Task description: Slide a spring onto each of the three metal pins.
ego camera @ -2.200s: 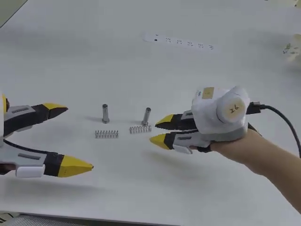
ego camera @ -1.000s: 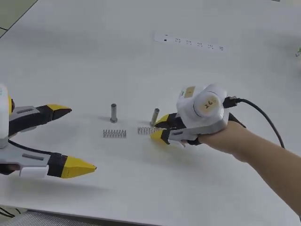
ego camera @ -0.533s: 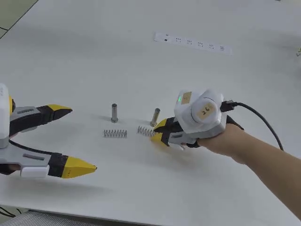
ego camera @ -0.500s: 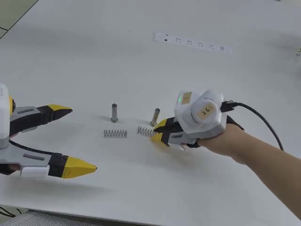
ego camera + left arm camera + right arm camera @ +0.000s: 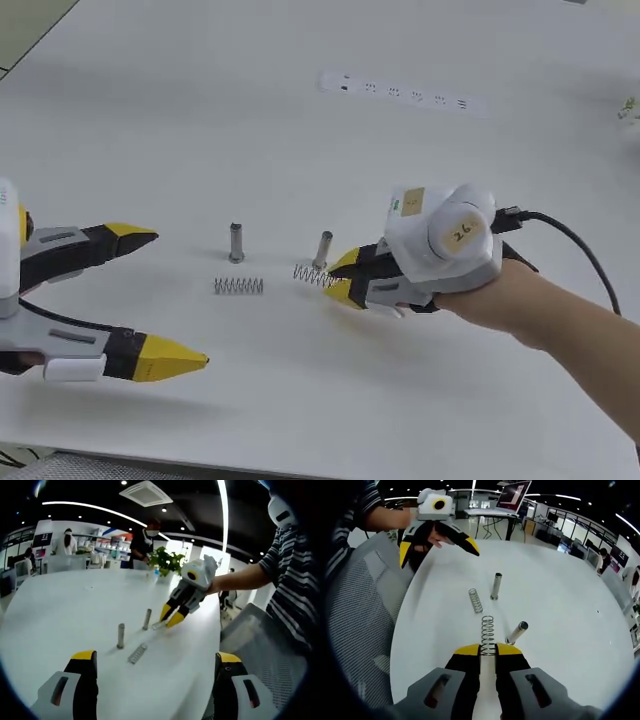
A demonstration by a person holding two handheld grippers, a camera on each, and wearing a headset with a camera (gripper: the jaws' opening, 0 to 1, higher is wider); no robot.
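Springs, L to R in head view: L gripper [image 5: 175, 297] hangs at 9 o'clock w/ jaws spread wide, gripping nothing, well apart from the parts; next an upright pin [image 5: 236, 242] w/ a loose spring [image 5: 238, 286] flat on the white table [image 5: 300, 400] just beside it at its 6 o'clock, not touching. Then a tilted pin [image 5: 323, 248], and at its 6 o'clock the 2nd spring [image 5: 312, 274], one end pinched betw. the clenched tips of the R gripper [image 5: 341, 277], the rest sticking out toward 9 o'clock past the pin's foot; can't tell if they touch. Power strip [image 5: 400, 93] lies far off at 12 o'clock.
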